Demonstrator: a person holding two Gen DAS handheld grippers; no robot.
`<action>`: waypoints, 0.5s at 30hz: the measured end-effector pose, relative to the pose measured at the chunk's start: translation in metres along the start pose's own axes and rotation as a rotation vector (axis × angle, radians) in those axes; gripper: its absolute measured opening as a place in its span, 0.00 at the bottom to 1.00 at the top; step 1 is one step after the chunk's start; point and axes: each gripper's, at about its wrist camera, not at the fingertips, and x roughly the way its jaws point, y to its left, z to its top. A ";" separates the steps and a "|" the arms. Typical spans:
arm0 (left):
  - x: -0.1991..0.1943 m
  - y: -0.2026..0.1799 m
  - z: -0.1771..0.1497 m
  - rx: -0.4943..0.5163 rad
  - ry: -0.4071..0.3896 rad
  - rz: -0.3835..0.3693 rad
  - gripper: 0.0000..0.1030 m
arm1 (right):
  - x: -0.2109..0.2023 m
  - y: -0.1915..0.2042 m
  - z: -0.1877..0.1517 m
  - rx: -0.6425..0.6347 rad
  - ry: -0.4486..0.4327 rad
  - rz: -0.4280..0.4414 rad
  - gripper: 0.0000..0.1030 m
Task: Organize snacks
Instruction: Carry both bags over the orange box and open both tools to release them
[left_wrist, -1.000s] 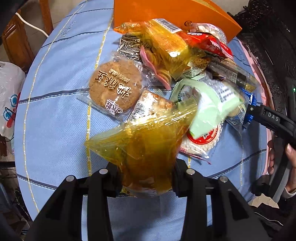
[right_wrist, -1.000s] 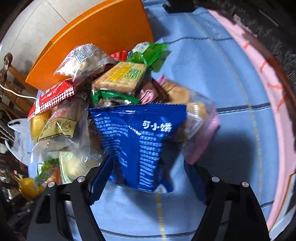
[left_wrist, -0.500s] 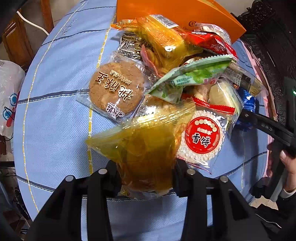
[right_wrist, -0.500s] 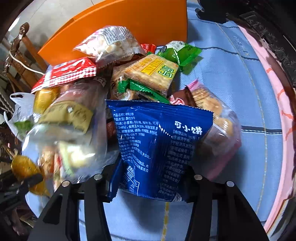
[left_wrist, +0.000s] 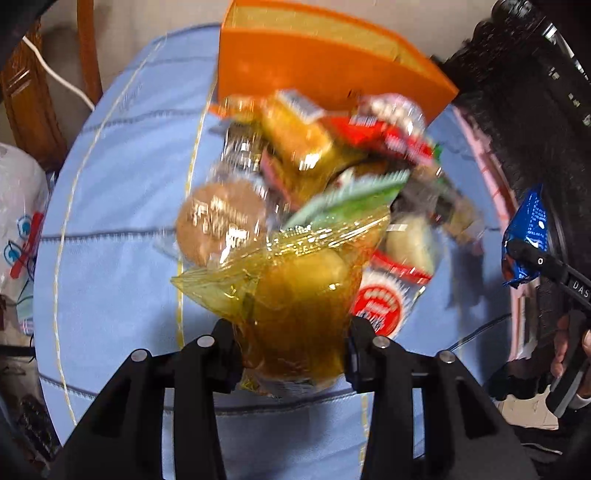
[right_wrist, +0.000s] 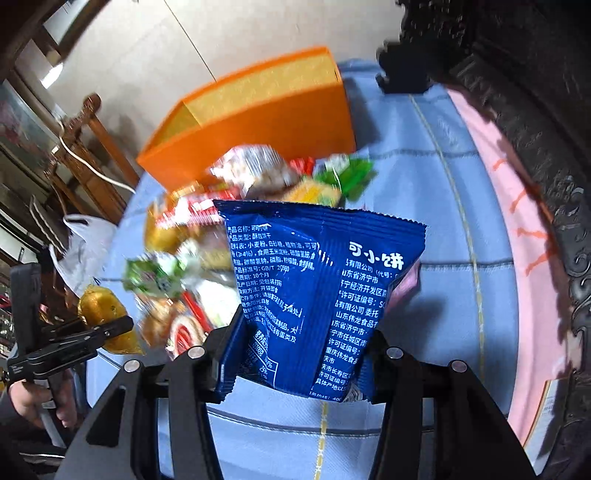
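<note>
Two packets are lifted: my left gripper (left_wrist: 291, 354) pinches the yellow packet (left_wrist: 295, 295), right gripper (right_wrist: 299, 354) the blue packet (right_wrist: 317, 291); the pile (left_wrist: 332, 166) before the orange box (left_wrist: 314, 66) remains unsorted.

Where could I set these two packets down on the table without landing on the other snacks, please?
Bare blue tablecloth lies left of the snack pile, out to the table's edge, and again between the pile and the pink border on the right. The middle, up to the orange box, is crowded. The orange box looks unfilled inside.
</note>
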 end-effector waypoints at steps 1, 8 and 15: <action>-0.005 0.000 0.005 0.002 -0.014 -0.011 0.39 | -0.005 0.002 0.005 -0.002 -0.011 0.008 0.50; -0.037 -0.009 0.054 0.037 -0.103 -0.042 0.39 | -0.022 0.011 0.042 -0.023 -0.104 0.052 0.50; -0.055 -0.023 0.151 0.054 -0.213 -0.080 0.39 | -0.015 0.028 0.122 -0.030 -0.210 0.080 0.50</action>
